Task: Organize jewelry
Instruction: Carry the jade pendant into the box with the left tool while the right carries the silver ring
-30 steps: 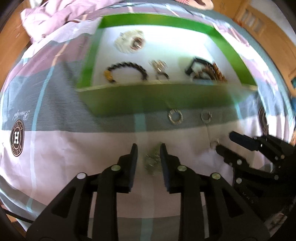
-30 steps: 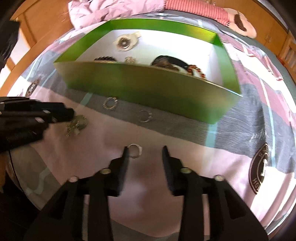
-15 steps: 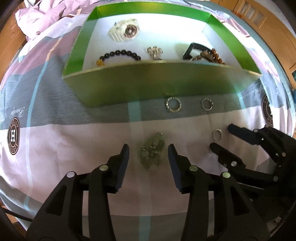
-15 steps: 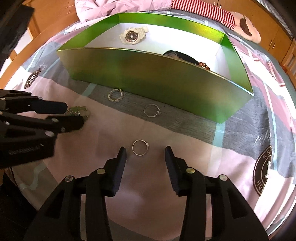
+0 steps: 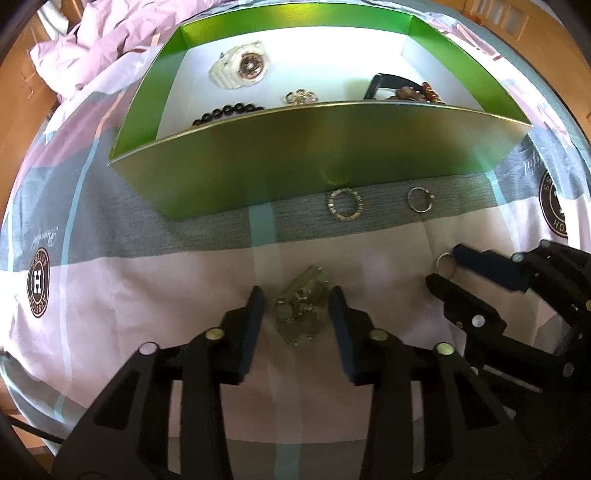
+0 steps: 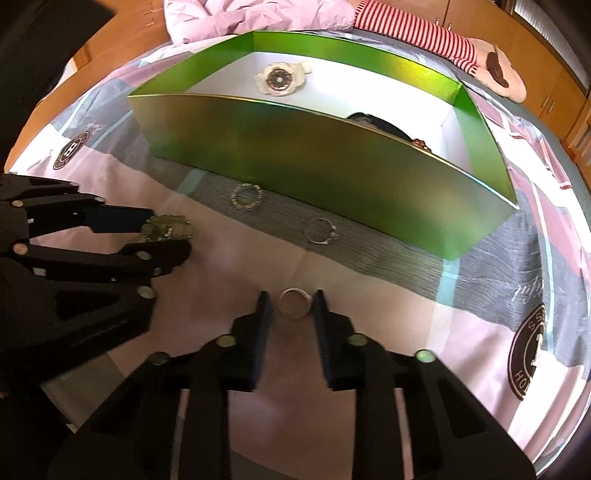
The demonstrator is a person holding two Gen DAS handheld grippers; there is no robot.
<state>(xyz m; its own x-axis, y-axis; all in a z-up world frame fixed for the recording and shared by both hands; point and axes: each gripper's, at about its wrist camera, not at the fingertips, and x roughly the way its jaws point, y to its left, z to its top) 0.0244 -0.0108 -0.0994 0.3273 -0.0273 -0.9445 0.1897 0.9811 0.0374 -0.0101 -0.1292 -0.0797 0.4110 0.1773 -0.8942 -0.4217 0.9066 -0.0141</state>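
Observation:
A green box (image 5: 317,158) (image 6: 332,162) with a white floor holds a white watch (image 5: 240,66) (image 6: 280,79), a black bead bracelet (image 5: 225,112), a small charm (image 5: 301,98) and dark bracelets (image 5: 402,88). On the bedsheet my left gripper (image 5: 297,295) is open, its fingers on either side of a greenish jewelry cluster (image 5: 303,308) (image 6: 166,227). My right gripper (image 6: 293,301) is open, its fingers close around a plain silver ring (image 6: 293,302) (image 5: 445,264). Neither piece is lifted.
Two more rings lie on the grey stripe in front of the box: a beaded one (image 5: 345,204) (image 6: 246,196) and a thin one (image 5: 420,199) (image 6: 320,230). Crumpled pink bedding (image 5: 92,55) and a striped plush (image 6: 424,33) lie behind the box.
Both grippers have moved down and forward toward the sheet. The left one opened wider around the green cluster. The right one narrowed around the silver ring.

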